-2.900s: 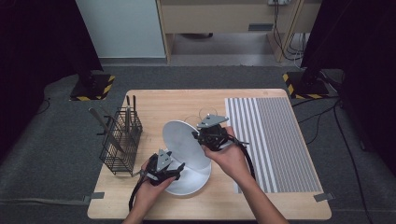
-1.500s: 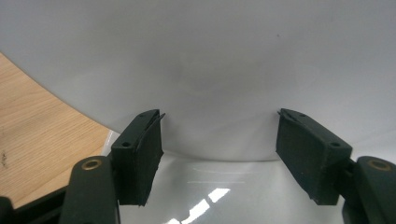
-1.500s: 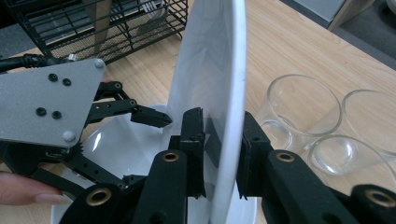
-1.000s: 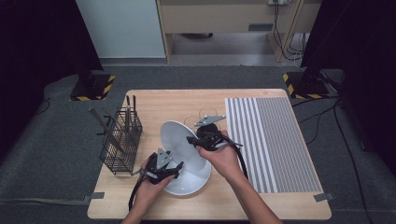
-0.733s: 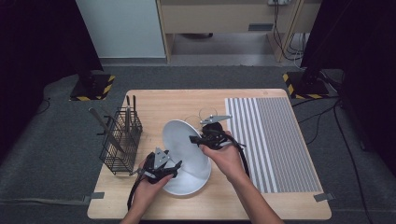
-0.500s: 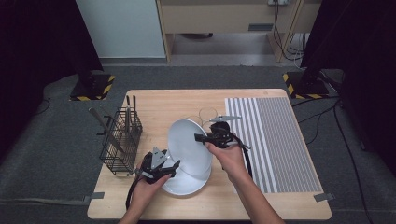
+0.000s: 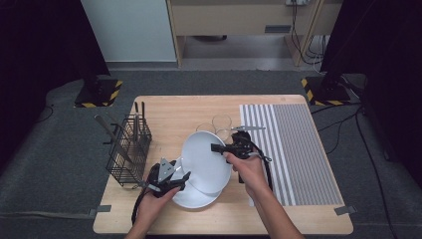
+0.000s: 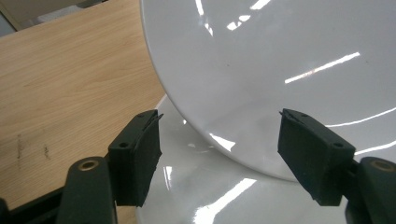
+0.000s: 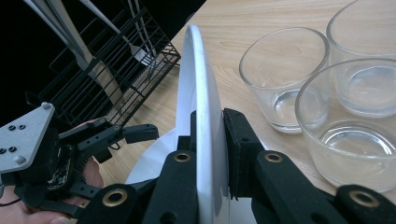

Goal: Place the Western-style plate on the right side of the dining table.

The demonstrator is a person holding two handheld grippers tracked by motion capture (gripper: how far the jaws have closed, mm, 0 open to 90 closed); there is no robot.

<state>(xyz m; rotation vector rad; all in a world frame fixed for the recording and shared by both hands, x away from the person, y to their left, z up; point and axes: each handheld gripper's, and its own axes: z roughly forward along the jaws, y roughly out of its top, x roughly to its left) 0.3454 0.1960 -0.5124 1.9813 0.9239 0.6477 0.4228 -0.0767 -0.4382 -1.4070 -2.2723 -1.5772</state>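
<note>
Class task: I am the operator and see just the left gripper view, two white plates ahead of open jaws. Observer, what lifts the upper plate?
Observer: The right hand-held gripper is clamped on the rim of the upper plate, holding it tilted.
Operator: What lies beyond that plate?
Observer: Clear glasses stand on the table behind it.
Operator: Anything on my other side?
Observer: A black wire rack with cutlery stands left of the lower plate.
</note>
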